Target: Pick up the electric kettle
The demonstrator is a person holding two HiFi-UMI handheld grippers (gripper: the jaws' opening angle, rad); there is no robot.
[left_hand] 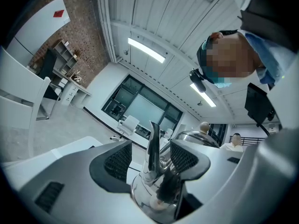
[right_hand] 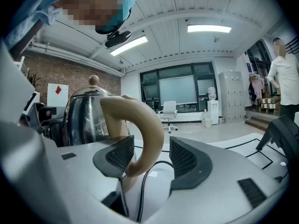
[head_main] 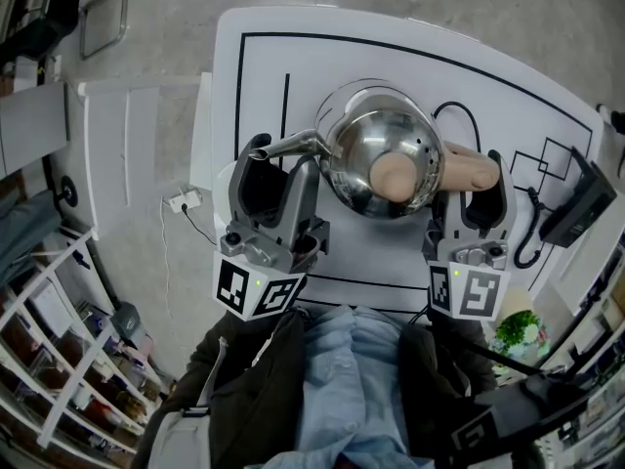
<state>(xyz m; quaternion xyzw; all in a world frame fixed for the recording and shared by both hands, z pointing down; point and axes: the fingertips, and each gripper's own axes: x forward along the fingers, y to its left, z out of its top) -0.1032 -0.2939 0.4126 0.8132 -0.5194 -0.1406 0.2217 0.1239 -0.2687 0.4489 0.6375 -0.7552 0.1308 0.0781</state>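
White counter (head_main: 254,57), black-lined: electric kettle (head_main: 381,159), pre-grasp stage.
Right gripper (head_main: 471,179) fingers apart astride handle (right_hand: 140,125); left gripper (head_main: 283,159) fingers apart astride spout (left_hand: 153,148); next: closing firmly, then lifting.

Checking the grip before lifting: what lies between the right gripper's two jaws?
The kettle's tan handle and, below it, a black cord; the right gripper view shows both inside the right gripper, jaws apart.
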